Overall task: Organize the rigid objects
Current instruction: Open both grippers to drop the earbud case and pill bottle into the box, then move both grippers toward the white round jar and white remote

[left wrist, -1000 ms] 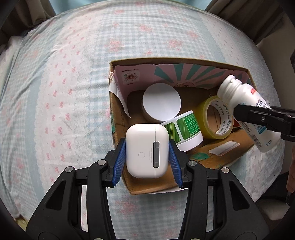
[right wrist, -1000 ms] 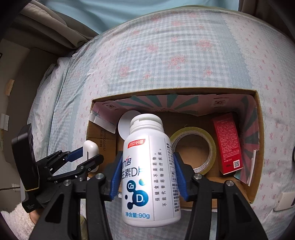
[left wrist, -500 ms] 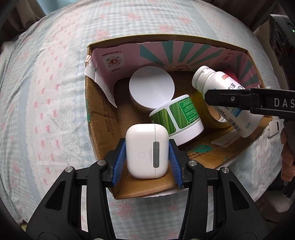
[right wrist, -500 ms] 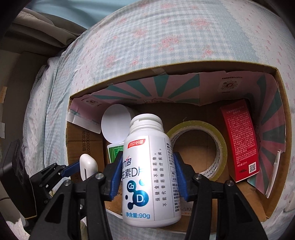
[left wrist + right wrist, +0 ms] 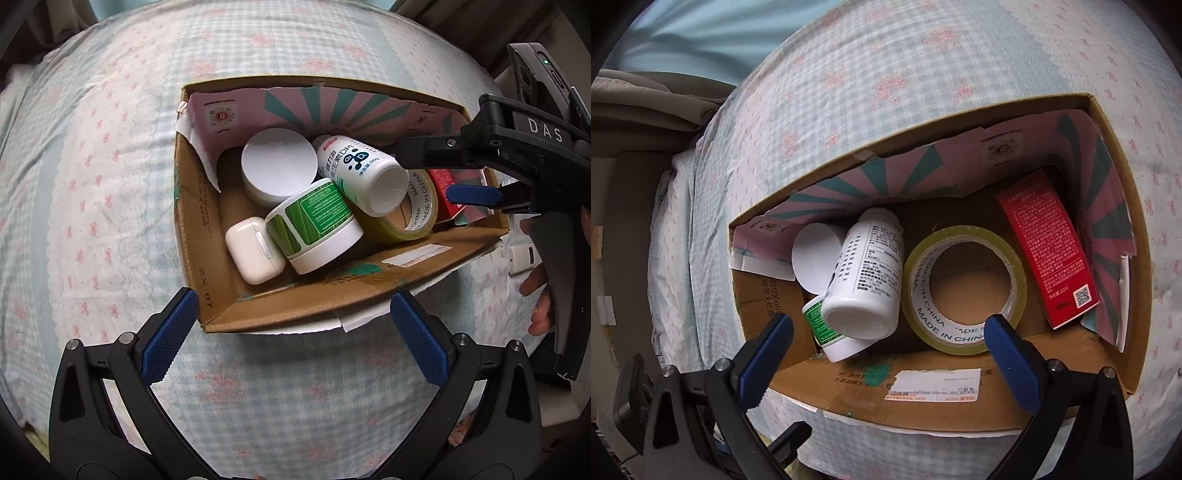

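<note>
An open cardboard box [image 5: 280, 314] [image 5: 960, 402] stands on the bed. In it lie a white earbud case [image 5: 253, 251], a green-labelled jar [image 5: 314, 225] [image 5: 822, 325], a round white lid [image 5: 279, 164] [image 5: 816, 258], a white supplement bottle [image 5: 360, 170] [image 5: 866, 280], a tape roll [image 5: 413, 218] [image 5: 964, 291] and a red carton [image 5: 447, 192] [image 5: 1049, 254]. My left gripper [image 5: 293, 334] is open and empty just in front of the box's near wall. My right gripper [image 5: 886, 356] is open and empty above the near wall; it also shows in the left wrist view [image 5: 454, 173] over the box's right end.
The bed carries a blue-checked sheet with pink bows [image 5: 92, 206] [image 5: 923, 66]. A grey cushion or headboard [image 5: 653, 122] lies at the left in the right wrist view. A hand [image 5: 539, 291] holds the right gripper's handle.
Both grippers have opened. The earbud case left my left gripper and now lies in the box. The white bottle left my right gripper and now lies on the jar and tape roll.
</note>
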